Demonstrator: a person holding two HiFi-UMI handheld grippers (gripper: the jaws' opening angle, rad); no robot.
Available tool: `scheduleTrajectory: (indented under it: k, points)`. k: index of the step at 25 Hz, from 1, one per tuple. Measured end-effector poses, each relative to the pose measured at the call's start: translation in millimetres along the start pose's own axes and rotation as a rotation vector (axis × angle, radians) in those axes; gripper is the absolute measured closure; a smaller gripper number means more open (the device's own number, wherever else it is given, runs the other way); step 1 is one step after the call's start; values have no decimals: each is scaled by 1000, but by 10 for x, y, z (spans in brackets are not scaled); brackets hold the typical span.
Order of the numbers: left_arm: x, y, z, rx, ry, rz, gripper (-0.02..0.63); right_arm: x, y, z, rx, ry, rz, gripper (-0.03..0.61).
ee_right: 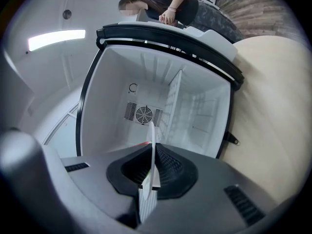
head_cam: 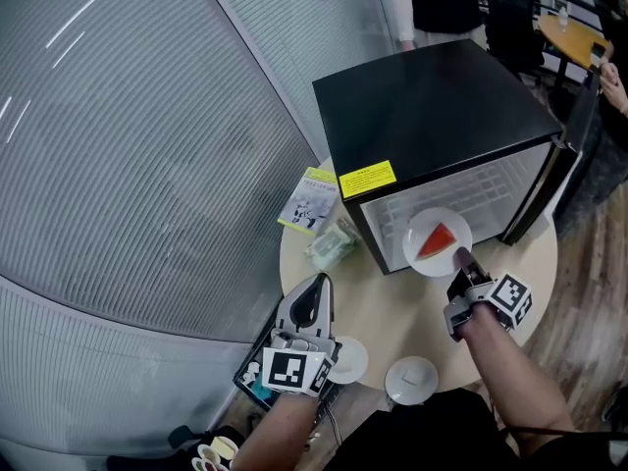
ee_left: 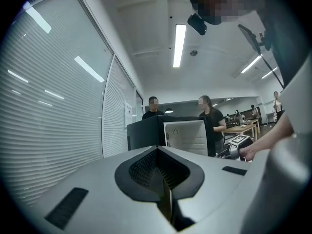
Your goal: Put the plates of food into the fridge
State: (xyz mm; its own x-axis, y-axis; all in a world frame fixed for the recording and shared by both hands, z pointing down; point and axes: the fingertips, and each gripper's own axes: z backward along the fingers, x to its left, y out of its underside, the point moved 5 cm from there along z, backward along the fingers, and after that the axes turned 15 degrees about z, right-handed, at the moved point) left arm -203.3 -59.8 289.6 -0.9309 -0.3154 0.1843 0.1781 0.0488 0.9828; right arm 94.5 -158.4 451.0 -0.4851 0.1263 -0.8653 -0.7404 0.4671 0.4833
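A white plate (head_cam: 437, 241) with a red wedge of watermelon (head_cam: 437, 240) hangs at the mouth of the black mini fridge (head_cam: 432, 116), whose door (head_cam: 567, 160) stands open to the right. My right gripper (head_cam: 461, 260) is shut on the plate's near rim. In the right gripper view the plate (ee_right: 152, 135) shows edge-on between the jaws of the right gripper (ee_right: 152, 152), facing the white fridge interior (ee_right: 195, 111) with its fan grille. My left gripper (head_cam: 309, 307) hovers over the table's front left, shut and empty; its left gripper view shows the left gripper (ee_left: 163, 179) with pads together.
On the round wooden table (head_cam: 392, 302) sit two small white dishes (head_cam: 345, 359) (head_cam: 412, 379) near the front edge, a leaflet (head_cam: 312, 199) and a clear wrapper (head_cam: 332, 243) left of the fridge. A glass wall with blinds runs along the left. People stand behind the fridge.
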Motion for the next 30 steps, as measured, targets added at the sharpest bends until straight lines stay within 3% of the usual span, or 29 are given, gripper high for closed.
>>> scheduleTrajectory:
  k: [30]
  points:
    - [555,83,-151,46,-100,26,609,8,99,-812,3,143,-45,560]
